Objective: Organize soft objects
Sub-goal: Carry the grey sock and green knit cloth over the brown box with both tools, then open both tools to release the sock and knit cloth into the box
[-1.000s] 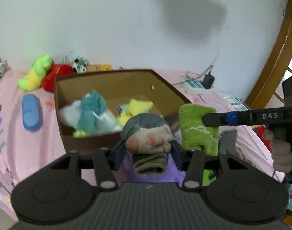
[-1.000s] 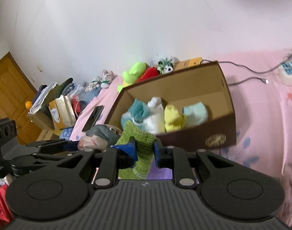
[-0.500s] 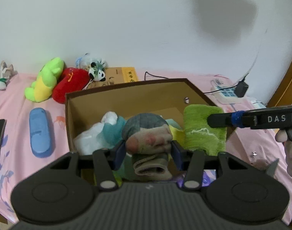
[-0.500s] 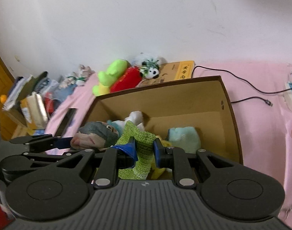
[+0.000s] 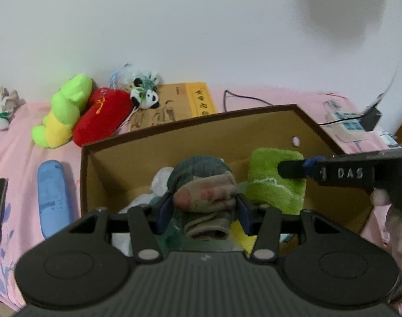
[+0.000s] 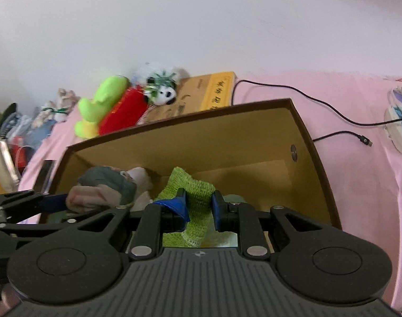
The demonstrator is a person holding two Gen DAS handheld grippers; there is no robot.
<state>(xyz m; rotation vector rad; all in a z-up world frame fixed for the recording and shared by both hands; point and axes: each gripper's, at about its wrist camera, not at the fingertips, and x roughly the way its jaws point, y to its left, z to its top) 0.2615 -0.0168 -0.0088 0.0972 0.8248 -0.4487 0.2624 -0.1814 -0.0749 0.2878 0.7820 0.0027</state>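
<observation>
Soft objects are what you are sorting, and two of them are in your grippers above the open cardboard box [image 5: 190, 142]. Your left gripper [image 5: 203, 211] is clamped on a rolled grey and pinkish sock bundle [image 5: 205, 185]; your right gripper [image 6: 198, 207] is clamped on a green knitted cloth [image 6: 193, 192]. Both hang over the box's interior, not yet let go.

Inside the box, under your jaws, lie a few soft things already put away: something white [image 5: 160, 182] and bits of teal and yellow, mostly hidden by the grippers. So part of the job looks done, and these two pieces seem only a release away.

Outside the box, on the pink bedsheet [image 6: 359, 179], a green and yellow plush [image 5: 62, 113], a red plush [image 5: 100, 116] and a small panda toy [image 5: 145, 96] lie against the wall, well apart from the box opening. If those count as soft objects to organize, they are what is left for you.
</observation>
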